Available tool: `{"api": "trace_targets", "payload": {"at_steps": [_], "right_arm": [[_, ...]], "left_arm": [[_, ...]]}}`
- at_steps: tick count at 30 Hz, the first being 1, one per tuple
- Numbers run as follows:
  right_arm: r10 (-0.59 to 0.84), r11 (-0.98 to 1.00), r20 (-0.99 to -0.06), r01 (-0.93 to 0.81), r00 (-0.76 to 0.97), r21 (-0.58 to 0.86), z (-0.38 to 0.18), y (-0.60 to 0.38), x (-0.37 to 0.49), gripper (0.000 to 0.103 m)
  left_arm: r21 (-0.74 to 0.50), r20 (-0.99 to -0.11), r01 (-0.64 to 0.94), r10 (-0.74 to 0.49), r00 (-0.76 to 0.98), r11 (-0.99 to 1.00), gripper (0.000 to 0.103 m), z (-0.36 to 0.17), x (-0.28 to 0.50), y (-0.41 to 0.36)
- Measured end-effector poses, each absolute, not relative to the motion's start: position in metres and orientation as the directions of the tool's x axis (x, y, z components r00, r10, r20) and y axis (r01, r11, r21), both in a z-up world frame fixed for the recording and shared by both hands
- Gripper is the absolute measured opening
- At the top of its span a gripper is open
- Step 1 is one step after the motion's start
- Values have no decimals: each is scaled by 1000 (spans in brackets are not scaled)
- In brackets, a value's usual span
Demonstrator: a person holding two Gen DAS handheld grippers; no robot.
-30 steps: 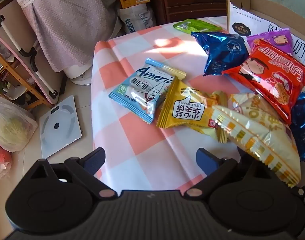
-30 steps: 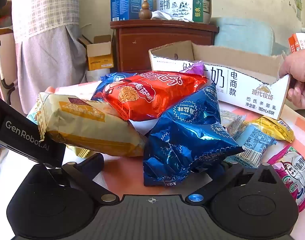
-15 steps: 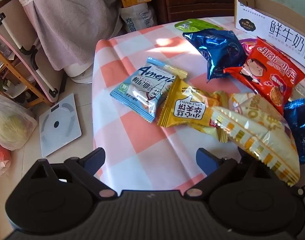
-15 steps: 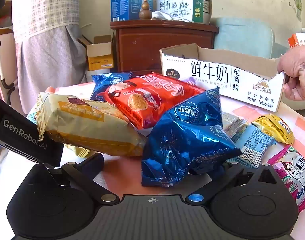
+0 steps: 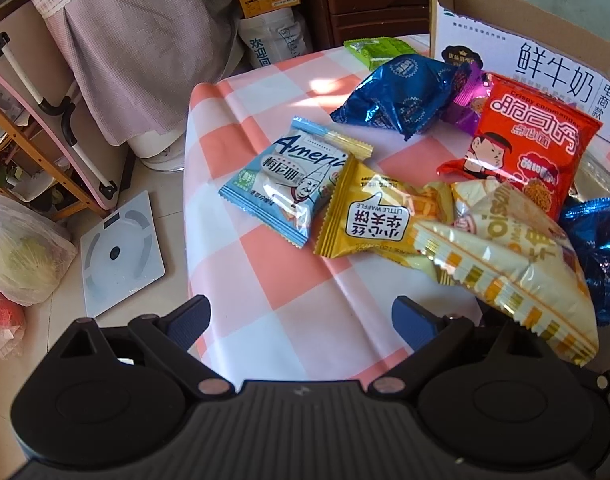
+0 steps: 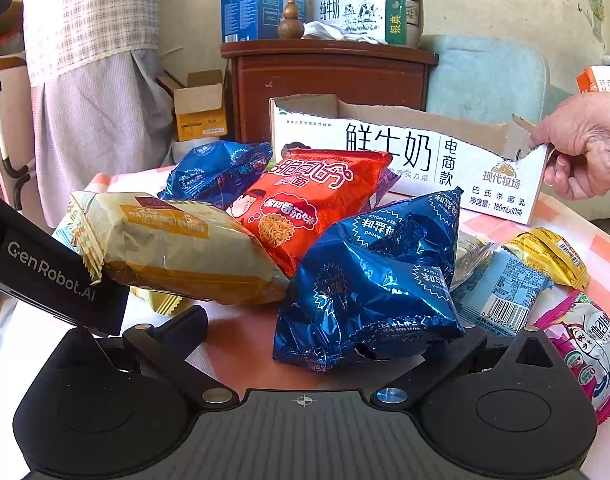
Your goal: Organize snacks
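Note:
Snack packs lie on a pink-and-white checked table [image 5: 265, 280]. My left gripper [image 5: 301, 312] is open above the table's near edge, holding nothing. A cream and gold pack [image 5: 505, 256] lies over its right finger, next to a yellow waffle pack [image 5: 377, 216] and a light blue pack [image 5: 289, 184]. My right gripper [image 6: 327, 326] is open, with a blue foil bag [image 6: 369, 280] sitting between its fingers and hiding the right one. Behind are a red noodle pack [image 6: 305, 204] and an open cardboard box [image 6: 385, 148], whose right corner a hand [image 6: 585, 148] grips.
Another blue bag [image 5: 401, 96], a purple pack [image 5: 465, 96] and a green pack [image 5: 377, 50] lie by the box. A pink pack [image 6: 589, 344] and a yellow one [image 6: 545, 252] lie right. A scale [image 5: 121, 248] and plastic bags [image 5: 21, 248] sit on the floor left.
The hand has drawn the cardboard box to the right and back, off the snacks. The red pack has settled lower. Both grippers have barely moved.

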State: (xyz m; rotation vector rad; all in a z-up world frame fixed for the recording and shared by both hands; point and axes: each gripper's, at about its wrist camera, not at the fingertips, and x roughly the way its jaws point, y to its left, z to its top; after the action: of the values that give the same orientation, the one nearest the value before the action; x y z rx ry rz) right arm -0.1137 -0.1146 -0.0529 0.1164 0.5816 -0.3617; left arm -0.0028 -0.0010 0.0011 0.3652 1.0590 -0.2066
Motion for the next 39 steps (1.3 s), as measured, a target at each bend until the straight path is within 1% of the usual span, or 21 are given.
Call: {"api": "trace_targets", "payload": {"at_steps": [22,39], "right_arm": [[-301,930,-557,367,774,7,-52,-113,-113,103],[-301,930,-556,366,775,6,-52,-114,-113,103]], "left_arm": [[211,-862,316,24,506,925,97,6,-8,3],[195,-850,328,-7,526,924,97,14,-21,3]]}}
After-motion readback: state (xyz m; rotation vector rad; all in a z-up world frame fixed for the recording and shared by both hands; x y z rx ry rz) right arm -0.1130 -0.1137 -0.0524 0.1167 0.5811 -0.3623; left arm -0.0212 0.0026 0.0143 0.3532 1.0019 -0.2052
